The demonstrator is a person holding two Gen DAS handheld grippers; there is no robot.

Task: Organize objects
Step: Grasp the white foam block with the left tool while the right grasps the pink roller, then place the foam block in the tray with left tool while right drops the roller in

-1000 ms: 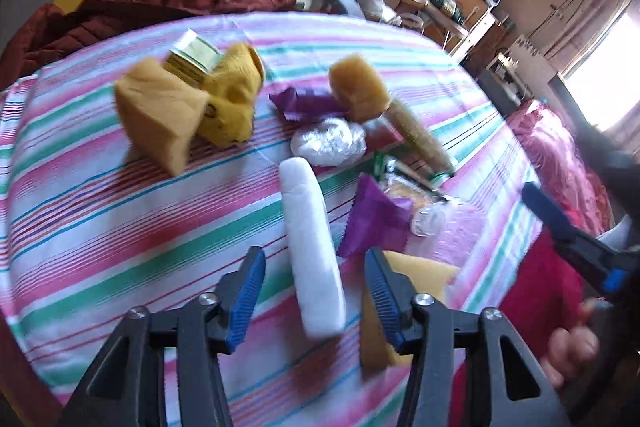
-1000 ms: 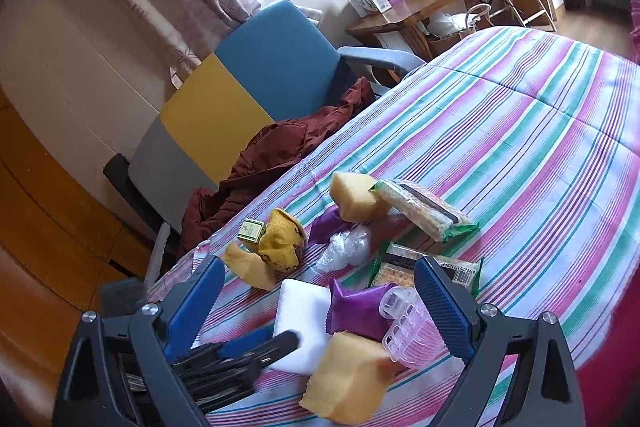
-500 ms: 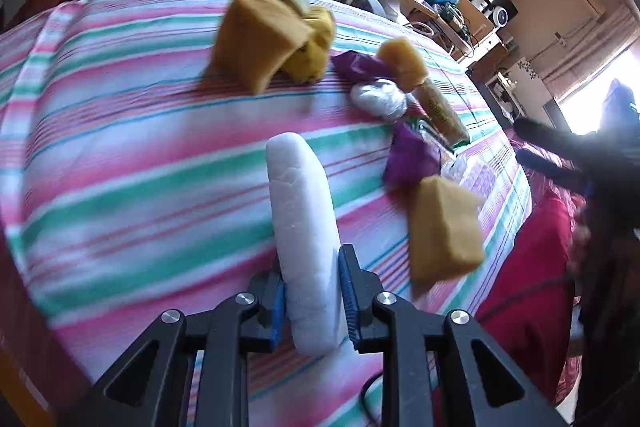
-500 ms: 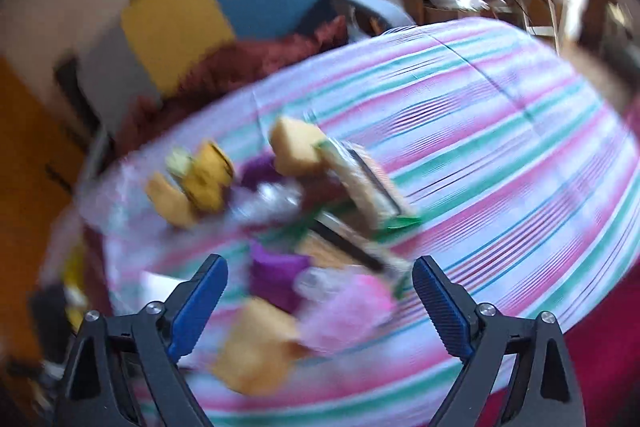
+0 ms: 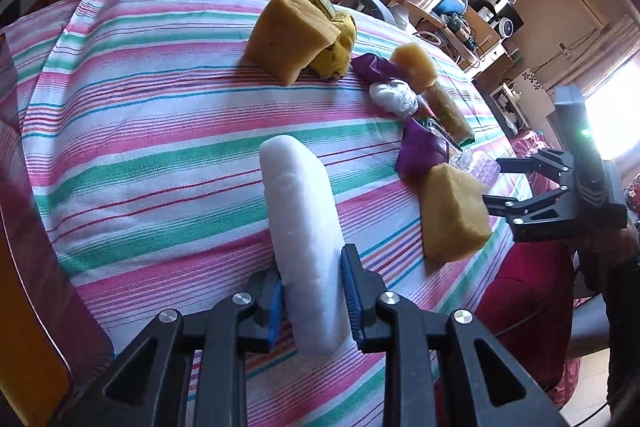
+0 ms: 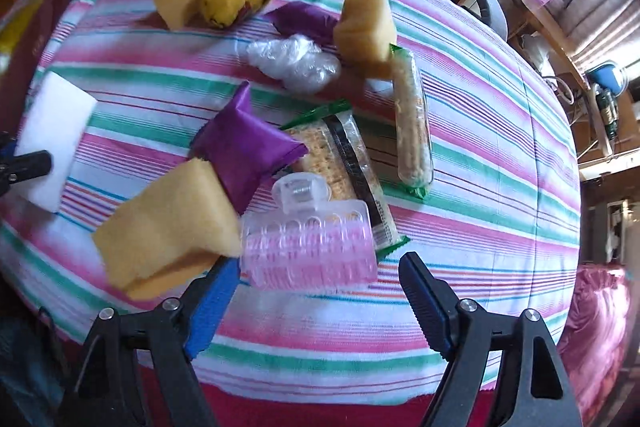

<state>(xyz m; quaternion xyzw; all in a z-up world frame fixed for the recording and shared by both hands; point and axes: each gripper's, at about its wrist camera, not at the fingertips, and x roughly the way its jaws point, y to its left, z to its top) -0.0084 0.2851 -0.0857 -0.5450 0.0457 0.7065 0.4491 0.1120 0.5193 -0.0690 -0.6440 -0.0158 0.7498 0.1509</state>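
The left hand-held gripper (image 5: 312,301), at the bottom centre of its own view, pinches the near end of the white sponge (image 5: 304,227) between its blue pads. The sponge stands on edge on the striped desk (image 5: 140,131). At lower centre of the right wrist view, the right hand-held gripper (image 6: 320,301) is spread wide, its jaws flanking the clear pink plastic case (image 6: 308,245), which lies just beside a yellow sponge (image 6: 168,227).

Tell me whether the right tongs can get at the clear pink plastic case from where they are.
Probably yes. The right tongs are open, with the plastic case lying just ahead between the fingers. The yellow sponge touches the case's left end and may crowd that finger.
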